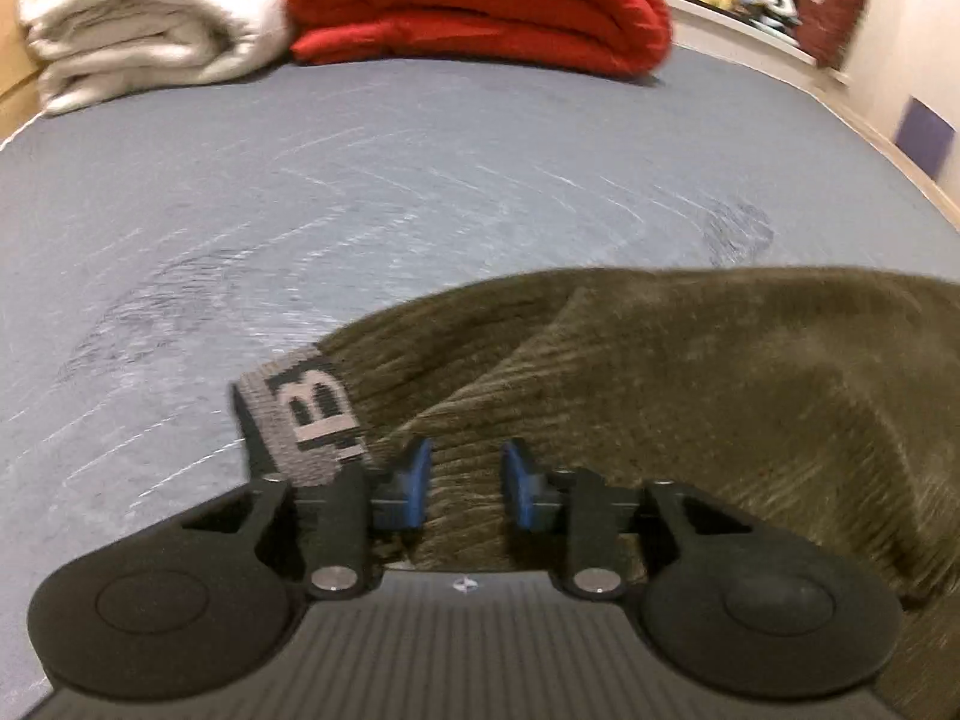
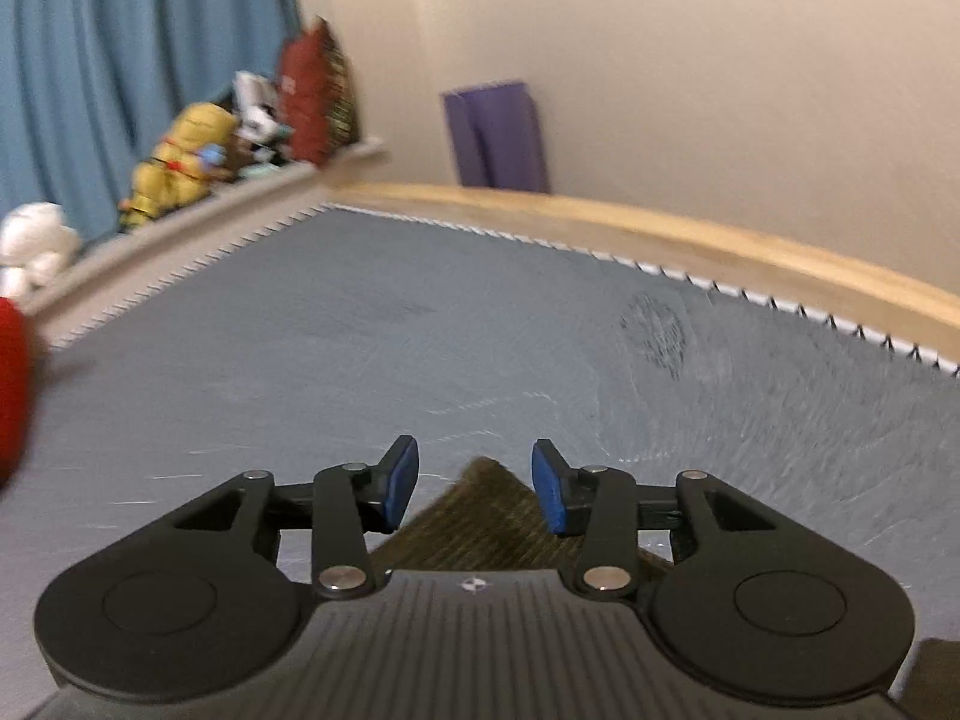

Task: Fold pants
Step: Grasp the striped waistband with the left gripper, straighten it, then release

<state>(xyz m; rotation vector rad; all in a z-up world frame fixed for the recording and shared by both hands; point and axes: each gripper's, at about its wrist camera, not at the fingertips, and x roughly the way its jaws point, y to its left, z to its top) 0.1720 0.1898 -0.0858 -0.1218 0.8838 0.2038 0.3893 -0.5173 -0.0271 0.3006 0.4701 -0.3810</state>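
Olive-brown corduroy pants (image 1: 690,396) lie bunched on a grey-blue mattress (image 1: 360,180), with a grey waistband (image 1: 306,420) bearing a dark letter at their left end. My left gripper (image 1: 467,483) hovers over the fabric beside that waistband; its blue pads stand apart and grip nothing. In the right wrist view a pointed corner of the pants (image 2: 480,516) pokes up between the pads of my right gripper (image 2: 474,486), which is open, with neither pad touching the cloth. The rest of the pants is hidden under the gripper body.
A folded red blanket (image 1: 480,0) and a white one (image 1: 144,18) sit at the mattress's far end. Plush toys (image 2: 180,156) line a ledge before a blue curtain (image 2: 120,60). A wooden bed rail (image 2: 660,234) borders the mattress, with a purple item (image 2: 498,138) on the wall behind.
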